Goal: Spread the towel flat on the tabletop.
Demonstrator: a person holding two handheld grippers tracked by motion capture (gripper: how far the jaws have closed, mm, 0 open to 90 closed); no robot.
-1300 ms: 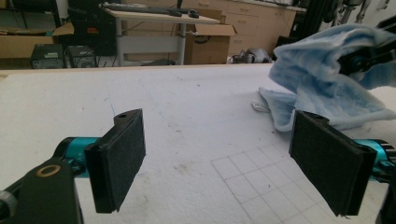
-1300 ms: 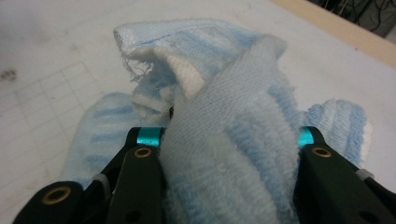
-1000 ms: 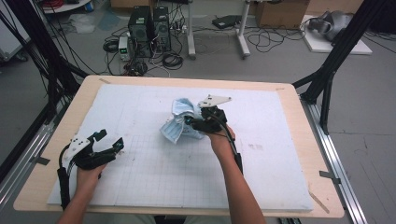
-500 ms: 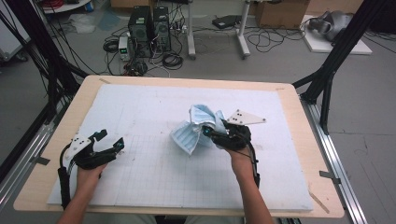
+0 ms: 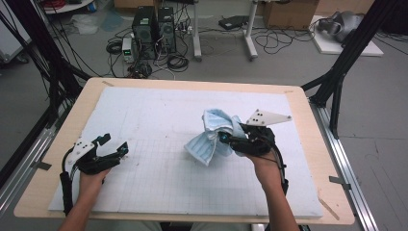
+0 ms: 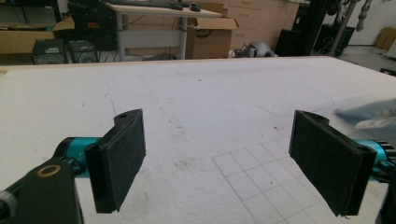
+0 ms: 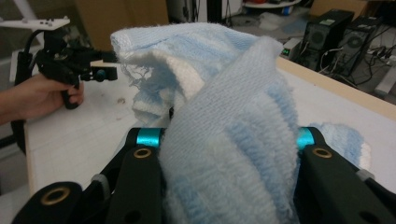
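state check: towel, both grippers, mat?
blue-and-white towel: bunched, gripped at the middle, lifted, lower end near or on the mat.
right gripper: shut on the towel.
left gripper: open, nothing between its jaws, low over the mat.
white gridded mat: flat on the table.

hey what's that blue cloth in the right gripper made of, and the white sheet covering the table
The towel looks like soft terry cotton: looped, fuzzy pile, pale blue and white stripes, a frayed edge. The white sheet looks like rigid foam board, matte and slightly pitted, with a faint drawn grid and scuffs; it might be coated board instead.
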